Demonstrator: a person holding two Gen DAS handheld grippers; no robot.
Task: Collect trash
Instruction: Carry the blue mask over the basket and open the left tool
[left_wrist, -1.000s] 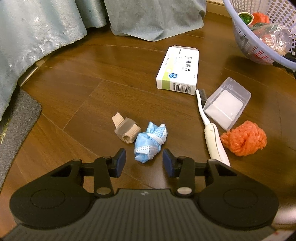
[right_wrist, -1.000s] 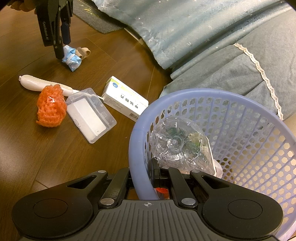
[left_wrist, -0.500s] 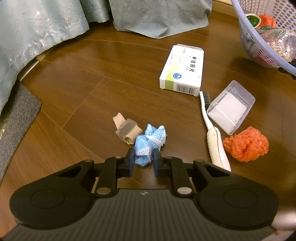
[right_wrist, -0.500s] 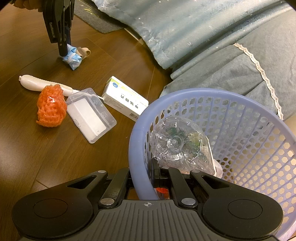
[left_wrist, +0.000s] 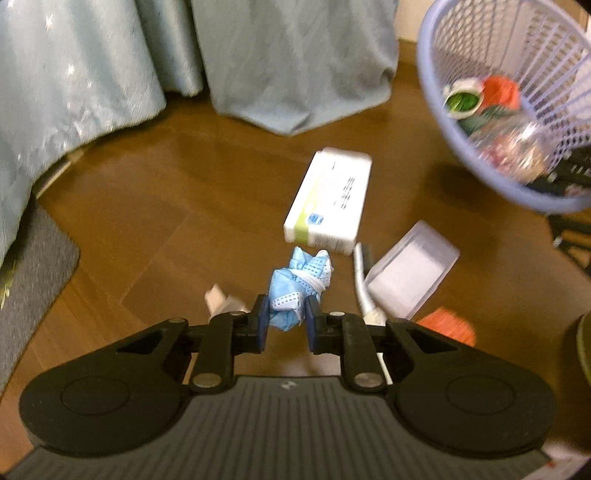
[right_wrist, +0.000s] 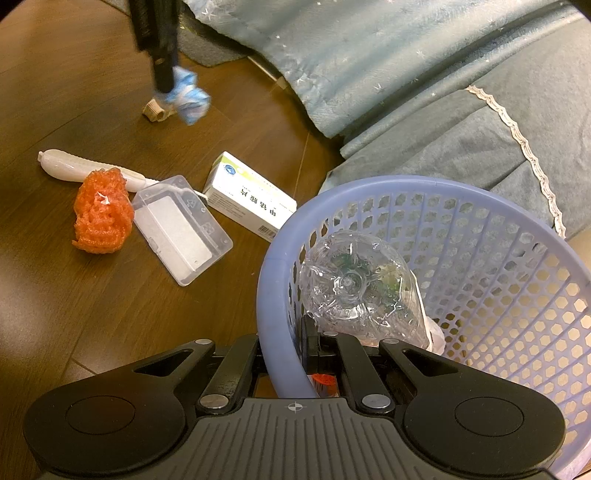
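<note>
Left fingers (left_wrist: 264, 321) clenched on crumpled blue mask (left_wrist: 295, 288), now lifted off floor (left_wrist: 147, 221), right fingers (right_wrist: 308, 341) unmoved, gripping basket rim (right_wrist: 280, 306)

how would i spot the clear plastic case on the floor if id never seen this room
Start at the lilac basket and look to the litter on the wood floor beside it. The clear plastic case lies flat between the orange mesh wad and the white medicine box; it is the only see-through, rectangular piece there.

Left wrist view looks steeply down past its gripper (left_wrist: 283, 322) at near floor litter; right wrist view (right_wrist: 282, 354) faces the same litter from the basket (right_wrist: 275, 280) side — both catch the medicine box (left_wrist: 328, 199).
</note>
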